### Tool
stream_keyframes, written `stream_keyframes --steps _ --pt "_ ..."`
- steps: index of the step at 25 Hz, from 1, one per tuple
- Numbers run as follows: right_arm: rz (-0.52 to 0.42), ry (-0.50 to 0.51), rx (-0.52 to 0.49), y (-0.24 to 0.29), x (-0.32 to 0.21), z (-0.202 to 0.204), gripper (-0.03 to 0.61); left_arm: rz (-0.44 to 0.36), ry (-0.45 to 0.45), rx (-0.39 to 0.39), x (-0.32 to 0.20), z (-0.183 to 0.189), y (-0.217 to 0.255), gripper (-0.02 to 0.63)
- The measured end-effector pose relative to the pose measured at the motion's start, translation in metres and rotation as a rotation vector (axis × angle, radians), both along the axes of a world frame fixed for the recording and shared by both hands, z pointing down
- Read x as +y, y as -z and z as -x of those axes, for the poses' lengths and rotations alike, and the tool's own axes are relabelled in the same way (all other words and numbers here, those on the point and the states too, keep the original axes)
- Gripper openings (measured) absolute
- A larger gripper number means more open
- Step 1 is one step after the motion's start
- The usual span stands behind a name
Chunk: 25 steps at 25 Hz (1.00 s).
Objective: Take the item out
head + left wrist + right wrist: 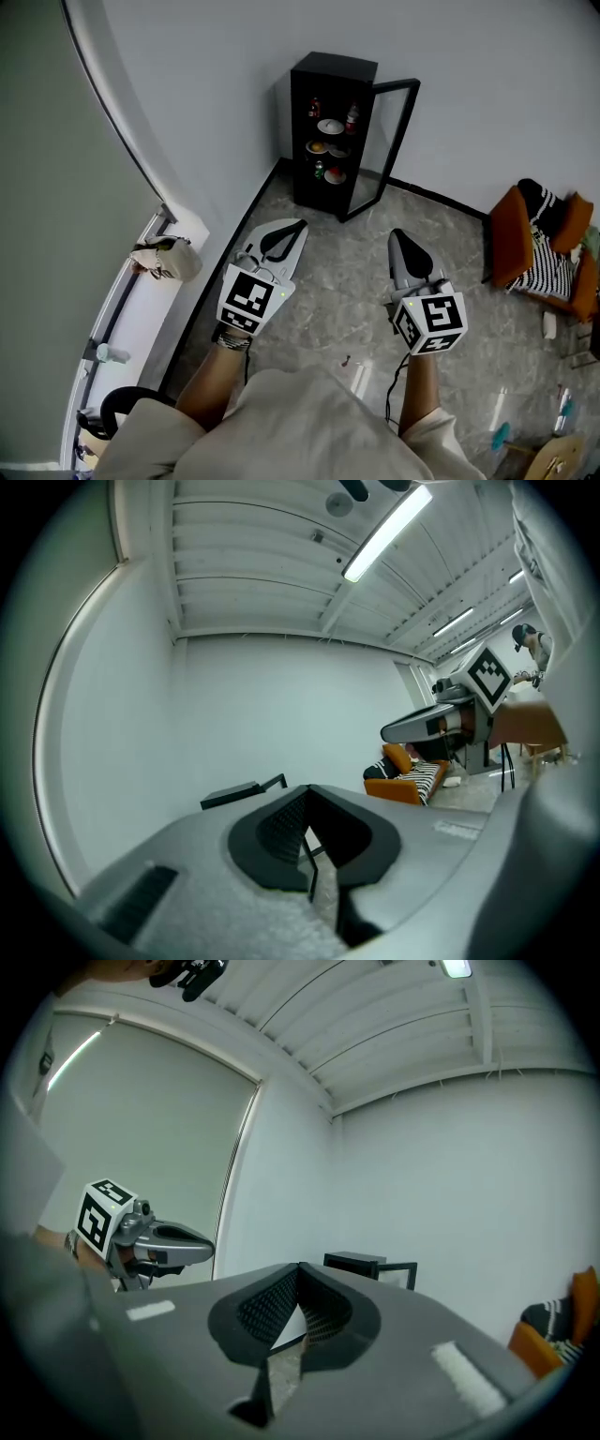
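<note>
While the cabinet stands at the upper center of the head view with its glass door open, the items sit on its shelves, well apart from both grippers. The left gripper and right gripper hang over the floor at mid-frame. Each has its 2 jaws pressed together, with nothing between them.

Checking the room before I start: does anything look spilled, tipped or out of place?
Nothing stands out. The black cabinet stands upright against the wall, its glass door swung open, and the dishes sit on its shelves.
</note>
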State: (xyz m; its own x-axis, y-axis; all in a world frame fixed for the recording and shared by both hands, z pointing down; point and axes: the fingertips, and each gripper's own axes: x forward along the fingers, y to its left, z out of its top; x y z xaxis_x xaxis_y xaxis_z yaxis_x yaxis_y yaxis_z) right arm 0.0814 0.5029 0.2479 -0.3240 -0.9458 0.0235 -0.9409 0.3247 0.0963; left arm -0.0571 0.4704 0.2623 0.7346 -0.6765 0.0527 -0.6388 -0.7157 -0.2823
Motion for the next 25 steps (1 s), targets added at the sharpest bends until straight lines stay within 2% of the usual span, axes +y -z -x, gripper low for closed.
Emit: stream_keyframes --steps 7,13,19,25 --pt "0.003 0.035 -0.029 -0.012 -0.007 -0.031 0.005 0.019 0.018 -0.010 -0.001 -0.024 -0.012 0.005" --pt "0.017 0.082 -0.020 -0.014 -0.034 -0.036 0.005 0.046 0.042 -0.014 -0.030 -0.029 -0.017 0.005" --pt "0.042 0.109 -0.054 -0.030 -0.092 -0.039 0.005 0.048 0.027 -0.009 -0.088 -0.034 -0.029 0.005" --pt "0.021 0.071 -0.051 -0.027 -0.188 -0.047 0.003 0.004 0.007 -0.038 -0.189 -0.038 -0.030 0.005"
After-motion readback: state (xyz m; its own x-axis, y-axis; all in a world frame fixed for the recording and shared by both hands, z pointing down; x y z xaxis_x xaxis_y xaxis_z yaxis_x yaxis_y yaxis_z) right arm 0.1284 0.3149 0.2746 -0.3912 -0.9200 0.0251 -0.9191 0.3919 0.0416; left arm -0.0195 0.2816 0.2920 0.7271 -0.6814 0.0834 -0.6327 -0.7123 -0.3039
